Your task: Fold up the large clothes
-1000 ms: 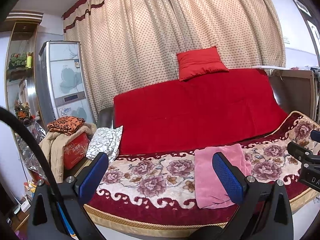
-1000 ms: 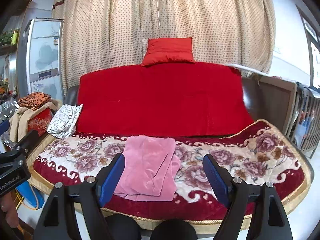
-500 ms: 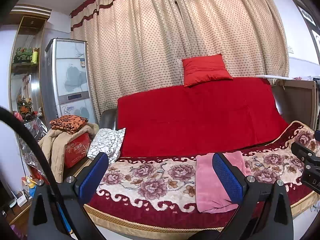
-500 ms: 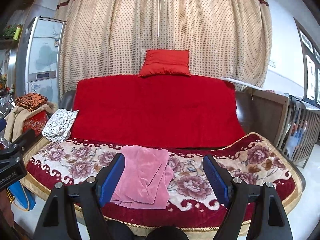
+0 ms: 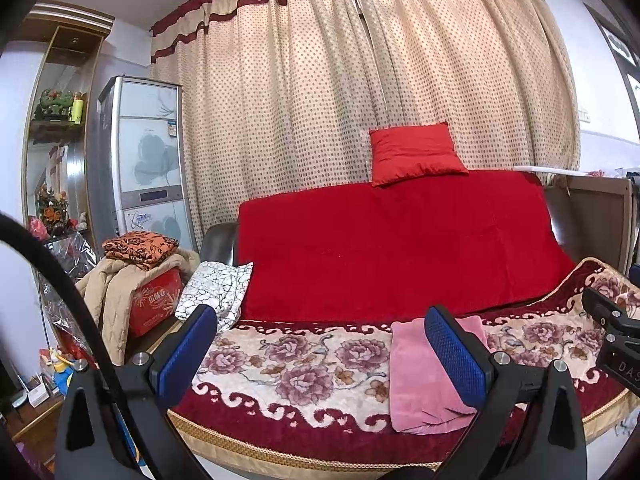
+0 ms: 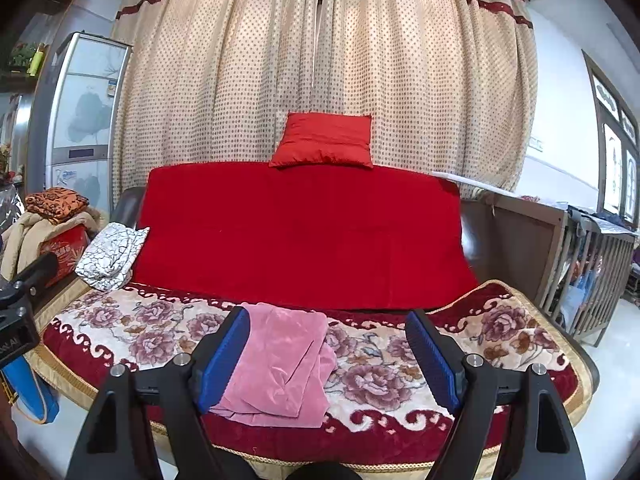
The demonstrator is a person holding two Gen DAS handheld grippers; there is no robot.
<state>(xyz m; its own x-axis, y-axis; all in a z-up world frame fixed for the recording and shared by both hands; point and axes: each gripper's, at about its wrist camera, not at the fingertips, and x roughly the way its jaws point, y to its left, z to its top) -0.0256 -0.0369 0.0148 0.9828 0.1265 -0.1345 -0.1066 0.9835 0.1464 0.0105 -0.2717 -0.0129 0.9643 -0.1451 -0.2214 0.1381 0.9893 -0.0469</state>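
A pink garment lies folded in a rough rectangle on the floral blanket of the sofa seat; it also shows in the left wrist view. My left gripper is open and empty, held back from the sofa's front edge, left of the garment. My right gripper is open and empty, in front of the garment and well short of it. Each gripper's body shows at the edge of the other's view.
A red cover drapes the sofa back with a red cushion on top. A white patterned cloth lies at the seat's left end. A pile of clothes on a red box stands left; a wooden crib stands right.
Both grippers have pulled back and tilted up from the sofa; the garment sits lower and farther in both views. The garment has not moved. Both jaws stay open.
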